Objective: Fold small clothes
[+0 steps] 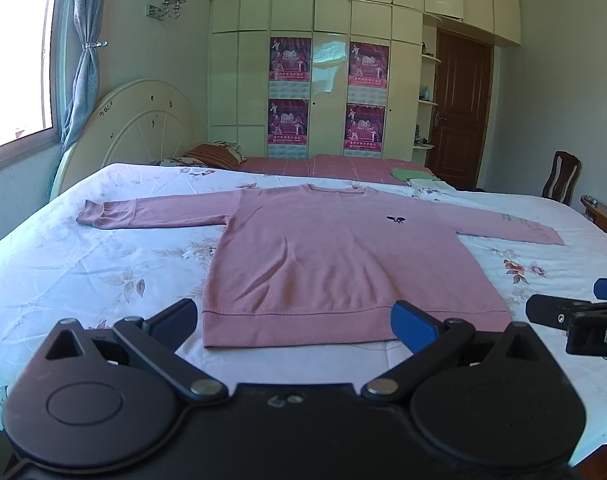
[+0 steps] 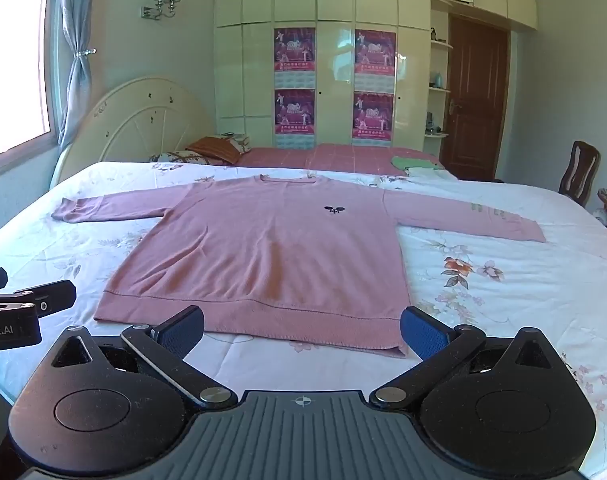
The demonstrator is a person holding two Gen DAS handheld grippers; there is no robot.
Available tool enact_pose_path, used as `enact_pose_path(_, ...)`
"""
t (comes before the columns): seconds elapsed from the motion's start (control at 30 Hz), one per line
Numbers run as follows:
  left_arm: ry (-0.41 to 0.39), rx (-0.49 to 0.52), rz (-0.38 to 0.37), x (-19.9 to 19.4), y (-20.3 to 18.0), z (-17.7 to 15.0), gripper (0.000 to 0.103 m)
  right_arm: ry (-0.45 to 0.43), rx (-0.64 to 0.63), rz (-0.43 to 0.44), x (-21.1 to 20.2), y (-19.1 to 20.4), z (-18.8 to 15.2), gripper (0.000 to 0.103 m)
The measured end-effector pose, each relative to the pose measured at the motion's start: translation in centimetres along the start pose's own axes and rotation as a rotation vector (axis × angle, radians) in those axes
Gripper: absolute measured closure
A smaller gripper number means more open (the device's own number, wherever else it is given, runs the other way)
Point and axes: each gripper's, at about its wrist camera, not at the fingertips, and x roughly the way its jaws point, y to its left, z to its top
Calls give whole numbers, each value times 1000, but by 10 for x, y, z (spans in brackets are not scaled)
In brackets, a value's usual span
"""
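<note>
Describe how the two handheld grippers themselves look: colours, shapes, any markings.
Both are matte black. The left gripper has two round disc housings, angled link arms with silver pivot pins, and fingers faced with blue pads. The right gripper is built the same, with textured blue pads, a grey ribbed plate and a small compass-like mark at its centre. White lettering runs along each body's side, only partly readable. No cables, hands or sleeves show.

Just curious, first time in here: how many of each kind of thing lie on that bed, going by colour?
Pink long-sleeved knit sweater, spread flat: 1
Green folded cloth at the far edge: 1
Orange-brown striped pillow: 1
Patterned white pillow: 1
Total: 4
</note>
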Motion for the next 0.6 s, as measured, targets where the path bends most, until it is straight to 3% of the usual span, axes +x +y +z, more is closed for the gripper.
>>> enact_pose_path(0.6, 3, 2, -9, 0, -1, 2, 0, -2, -1, -5, 0, 1, 2, 0)
